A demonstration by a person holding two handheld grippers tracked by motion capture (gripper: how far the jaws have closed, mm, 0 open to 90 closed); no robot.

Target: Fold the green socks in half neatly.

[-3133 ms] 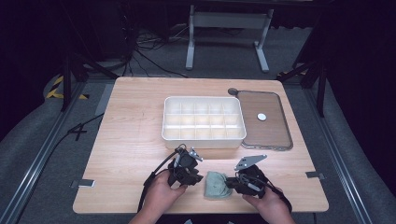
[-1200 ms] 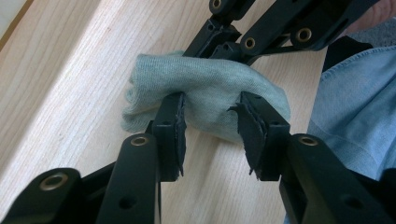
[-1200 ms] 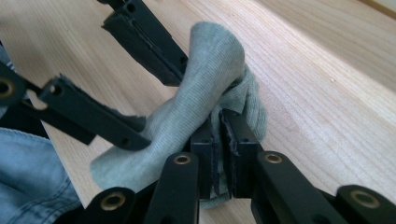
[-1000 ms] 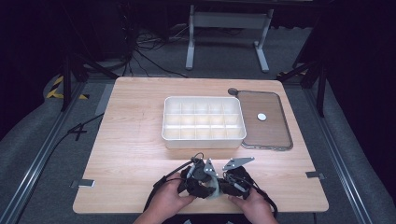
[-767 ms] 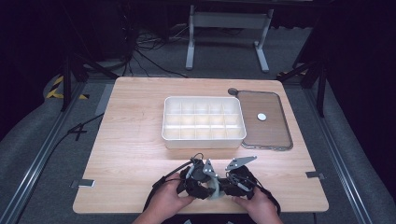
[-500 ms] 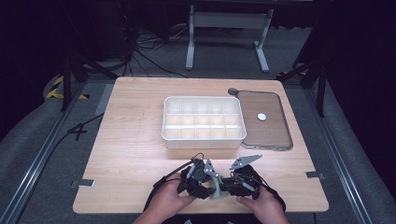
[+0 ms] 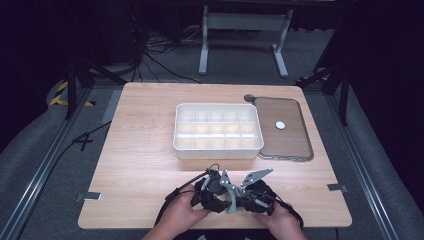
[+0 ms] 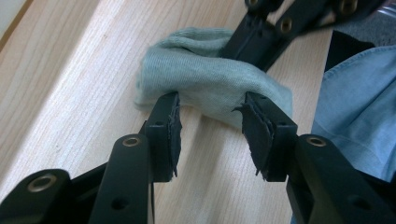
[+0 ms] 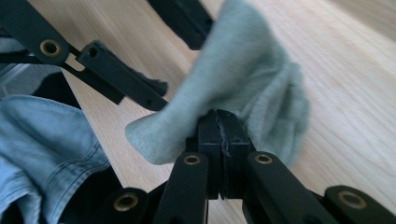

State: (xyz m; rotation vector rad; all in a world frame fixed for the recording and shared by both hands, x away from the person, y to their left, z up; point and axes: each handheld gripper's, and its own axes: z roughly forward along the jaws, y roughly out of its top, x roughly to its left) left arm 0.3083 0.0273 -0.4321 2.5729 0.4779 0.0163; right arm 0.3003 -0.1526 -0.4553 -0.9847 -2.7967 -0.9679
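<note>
Cloth: grey-green knit cloth (image 8: 219, 77) lies bunched on the wooden table (image 7: 145, 160) near its front edge, between both grippers; it carries no readable writing.
Right gripper: right gripper (image 9: 219, 126) has just closed; jaws pressed together, pinching a fold of the cloth.
Left gripper: left gripper (image 8: 210, 126) has jaws spread, tips at the cloth's near edge, not squeezing it.
Change: three seconds back the grippers stood apart with the cloth plain between them; now they crowd together.
Hidden: from above, hands and grippers cover most of the cloth.
Beyond: white compartment tray (image 7: 218, 131), brown lid (image 7: 282, 130) beside it.
</note>
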